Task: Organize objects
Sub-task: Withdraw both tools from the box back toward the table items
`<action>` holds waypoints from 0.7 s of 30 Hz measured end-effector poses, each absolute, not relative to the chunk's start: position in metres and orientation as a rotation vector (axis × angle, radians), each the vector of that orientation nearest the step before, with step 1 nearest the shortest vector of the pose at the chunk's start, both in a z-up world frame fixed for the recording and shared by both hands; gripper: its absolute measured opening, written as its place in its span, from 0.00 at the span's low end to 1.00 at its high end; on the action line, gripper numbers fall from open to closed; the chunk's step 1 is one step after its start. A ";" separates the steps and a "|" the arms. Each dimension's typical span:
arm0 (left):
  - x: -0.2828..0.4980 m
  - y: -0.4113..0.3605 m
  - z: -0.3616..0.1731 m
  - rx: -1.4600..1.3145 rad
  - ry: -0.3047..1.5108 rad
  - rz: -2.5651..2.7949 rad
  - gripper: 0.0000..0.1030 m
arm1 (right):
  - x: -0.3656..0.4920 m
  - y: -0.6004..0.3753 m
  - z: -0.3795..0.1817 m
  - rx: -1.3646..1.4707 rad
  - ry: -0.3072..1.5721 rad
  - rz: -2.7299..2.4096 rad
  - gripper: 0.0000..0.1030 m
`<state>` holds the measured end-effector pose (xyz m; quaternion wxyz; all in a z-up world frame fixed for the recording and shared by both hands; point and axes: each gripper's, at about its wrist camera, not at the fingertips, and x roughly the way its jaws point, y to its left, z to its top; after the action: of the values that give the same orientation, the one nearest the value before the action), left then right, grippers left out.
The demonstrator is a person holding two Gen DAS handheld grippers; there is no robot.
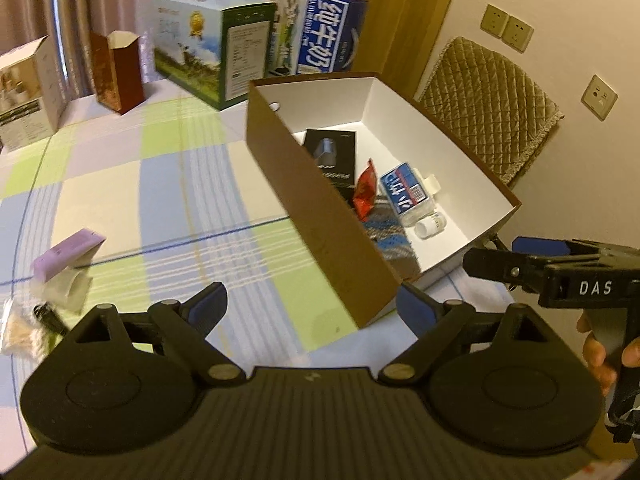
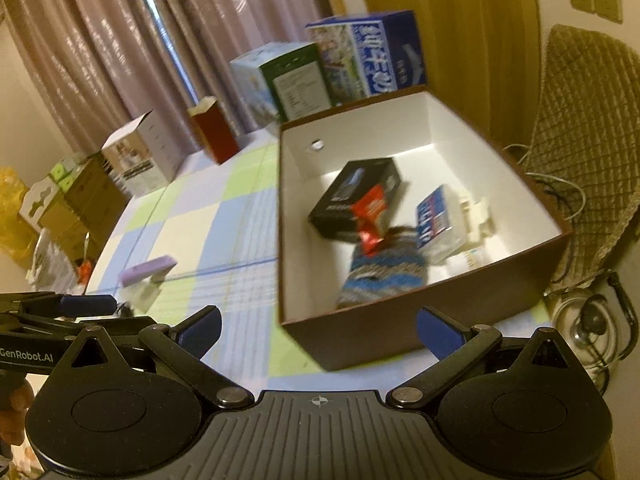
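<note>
A brown cardboard box (image 1: pixel 320 216) with a white inside stands on the checked tablecloth; it also shows in the right wrist view (image 2: pixel 384 332). It holds a black carton (image 1: pixel 332 156), a red packet (image 1: pixel 366 192), a blue-labelled clear pack (image 1: pixel 404 194), a small white bottle (image 1: pixel 430 226) and a blue patterned knit (image 1: pixel 390 240). On the cloth to the left lie a purple box (image 1: pixel 68 254), a white holder (image 1: pixel 72 290) and a small bagged item (image 1: pixel 28 326). My left gripper (image 1: pixel 310 306) is open and empty, near the box's front corner. My right gripper (image 2: pixel 318 328) is open and empty, before the box's near wall.
Cartons stand along the table's back: a green-and-white one (image 1: pixel 208 44), a blue milk one (image 1: pixel 320 32), a red open one (image 1: pixel 118 72), a white one (image 1: pixel 28 92). A quilted chair (image 1: pixel 492 104) stands right of the box. Cables and a metal object (image 2: pixel 588 320) lie on the floor.
</note>
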<state>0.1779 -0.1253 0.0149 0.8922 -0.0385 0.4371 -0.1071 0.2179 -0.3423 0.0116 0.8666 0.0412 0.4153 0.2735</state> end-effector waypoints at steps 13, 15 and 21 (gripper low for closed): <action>0.135 -0.064 0.008 -0.123 0.936 -0.113 0.87 | 0.191 -0.274 -0.006 0.020 0.927 0.701 0.98; 0.130 -0.053 0.007 -0.128 0.940 -0.090 0.87 | 0.188 -0.263 -0.010 0.008 0.936 0.718 0.98; 0.115 -0.021 0.003 -0.158 0.950 -0.019 0.87 | 0.181 -0.230 -0.021 -0.030 0.962 0.763 0.98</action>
<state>0.1152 -0.0209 0.0026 0.8863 -0.0759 0.4568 -0.0090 0.1809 -0.2296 -0.0205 0.8175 -0.0140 0.4512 0.3578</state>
